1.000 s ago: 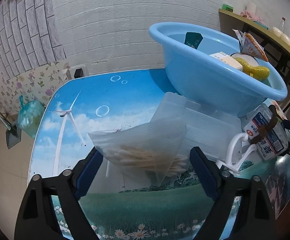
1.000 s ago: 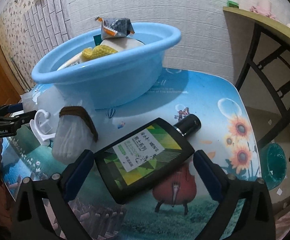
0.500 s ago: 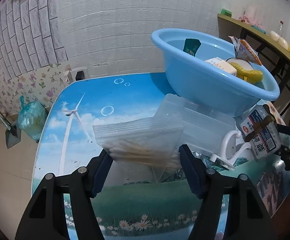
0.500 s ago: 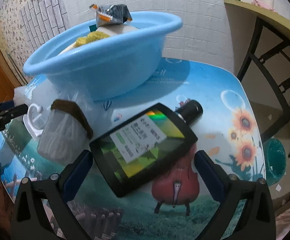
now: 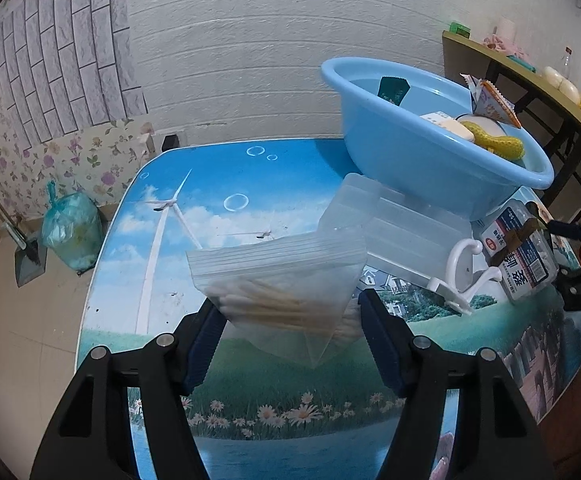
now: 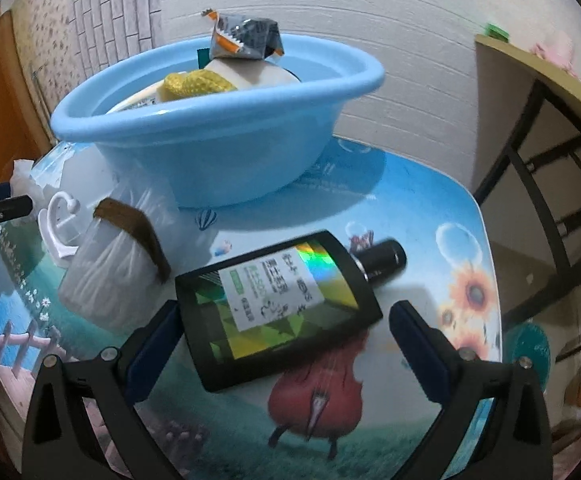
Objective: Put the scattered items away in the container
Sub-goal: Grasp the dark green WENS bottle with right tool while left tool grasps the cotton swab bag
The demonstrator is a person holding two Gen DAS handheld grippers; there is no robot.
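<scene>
My left gripper (image 5: 290,320) is shut on a clear zip bag of cotton swabs (image 5: 278,280), held just above the printed table with one corner drooping. To the right stands the blue basin (image 5: 430,168), which holds a yellow cloth, a white block and snack packets. In the right wrist view my right gripper (image 6: 286,316) is open around a flat black bottle (image 6: 274,312) lying on the table. Its left finger is close to the bottle's corner and its right finger stands apart. A cotton-swab jar (image 6: 110,276) lies left of the bottle.
A clear plastic box (image 5: 402,228) and a white hook (image 5: 462,268) lie in front of the basin (image 6: 210,160). A wooden shelf unit with dark legs (image 6: 550,92) stands right of the table. A green rubbish bag (image 5: 70,232) sits on the floor at the left.
The left jaws have closed in on the zip bag, which now hangs pinched between them. The right gripper has rolled and come closer around the black bottle.
</scene>
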